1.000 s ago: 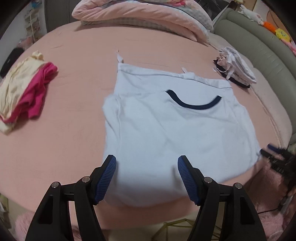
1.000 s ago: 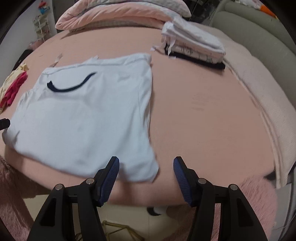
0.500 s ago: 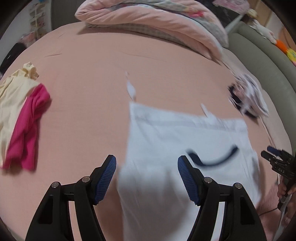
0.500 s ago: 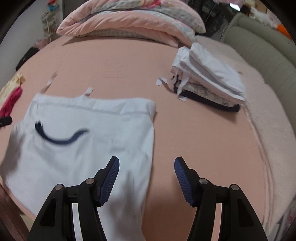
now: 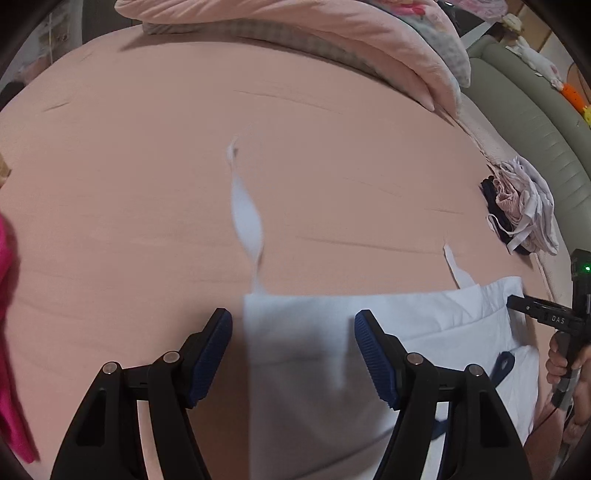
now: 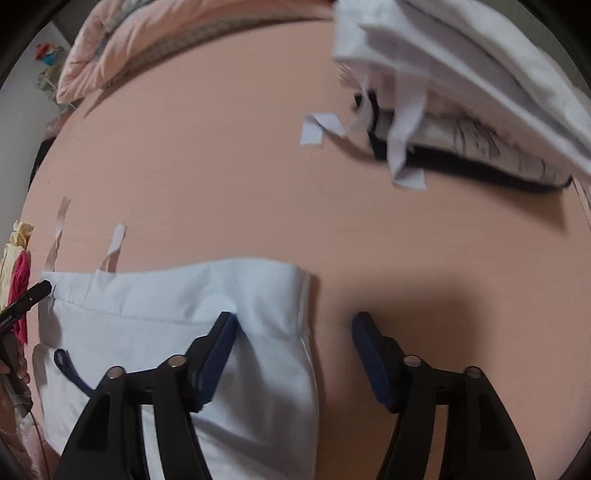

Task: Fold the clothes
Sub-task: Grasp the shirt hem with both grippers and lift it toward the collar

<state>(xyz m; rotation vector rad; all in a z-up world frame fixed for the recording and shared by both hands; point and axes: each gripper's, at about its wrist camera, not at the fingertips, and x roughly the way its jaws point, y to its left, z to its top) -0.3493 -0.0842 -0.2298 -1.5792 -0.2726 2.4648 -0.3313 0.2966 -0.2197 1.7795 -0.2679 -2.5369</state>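
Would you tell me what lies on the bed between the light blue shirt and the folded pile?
Bare pink sheet separates shirt and pile, per the right wrist view.

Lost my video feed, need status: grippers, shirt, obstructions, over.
Left gripper open over shirt's far left corner. Right gripper opening, astride far right corner, nothing pinched. Light blue shirt flat on bed. Folded stack beyond, clear.

We see home bedroom: pink-sheeted bed (image 5: 155,155), piled quilts (image 5: 295,26) at head, padded headboard (image 5: 532,110) (soft toys on it).
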